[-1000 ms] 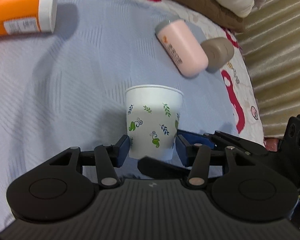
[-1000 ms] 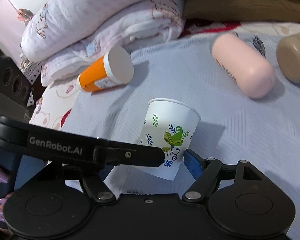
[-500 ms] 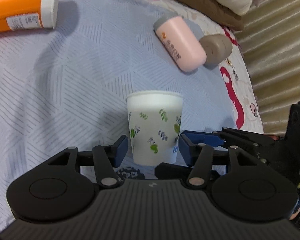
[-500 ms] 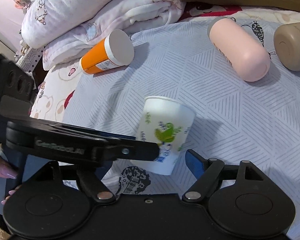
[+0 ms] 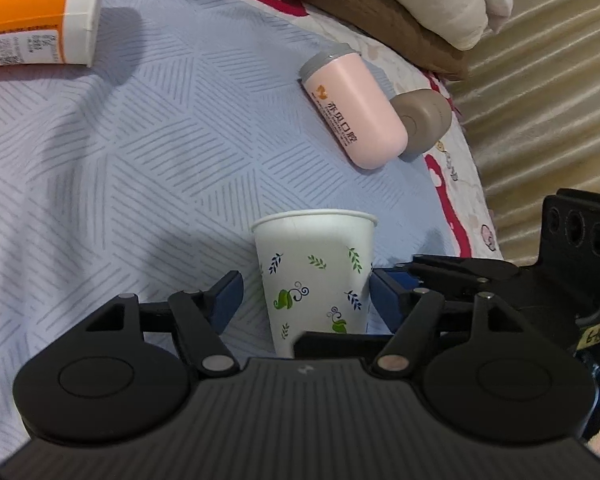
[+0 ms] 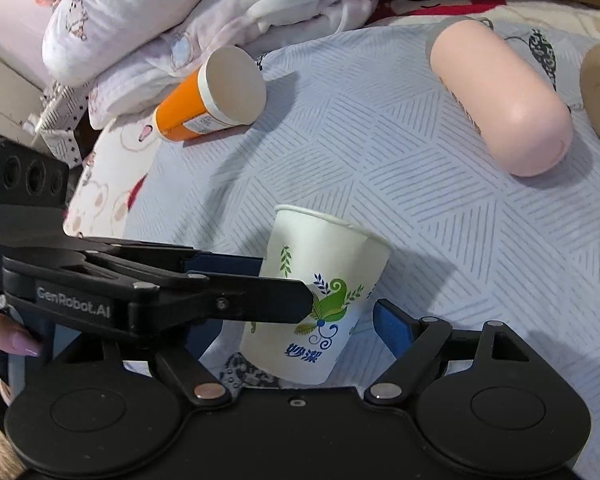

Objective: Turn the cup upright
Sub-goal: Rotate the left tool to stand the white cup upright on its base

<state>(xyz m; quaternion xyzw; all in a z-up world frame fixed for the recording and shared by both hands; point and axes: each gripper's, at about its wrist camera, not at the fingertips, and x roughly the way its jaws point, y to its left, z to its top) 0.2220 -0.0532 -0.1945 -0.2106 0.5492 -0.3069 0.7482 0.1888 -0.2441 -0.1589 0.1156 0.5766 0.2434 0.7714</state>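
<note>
Cup: we are seeing the cup (image 5: 314,276) standing rim up at lower centre of the left view, on the blue sheet (image 5: 140,152); in the right view the cup (image 6: 320,292) is leaning a little to the right.
Left gripper: the left gripper (image 5: 306,294) is sitting with jaws spread, a blue pad on either side of the cup and a gap showing at the left pad; we are gripping nothing.
Right gripper: the right gripper (image 6: 300,320) is also spread wide around the cup; its right pad is standing clear of the cup.
Only in the right view: we are seeing the left tool crossing from the left edge, its finger lying across the cup's printed side, and the cup's blue lettering.
Only in the left view: the pink bottle (image 5: 352,108) is showing its grey cap and label; the curtain (image 5: 540,80) is filling the right edge.
Both views: the orange bottle (image 6: 204,100) is lying at upper left.
</note>
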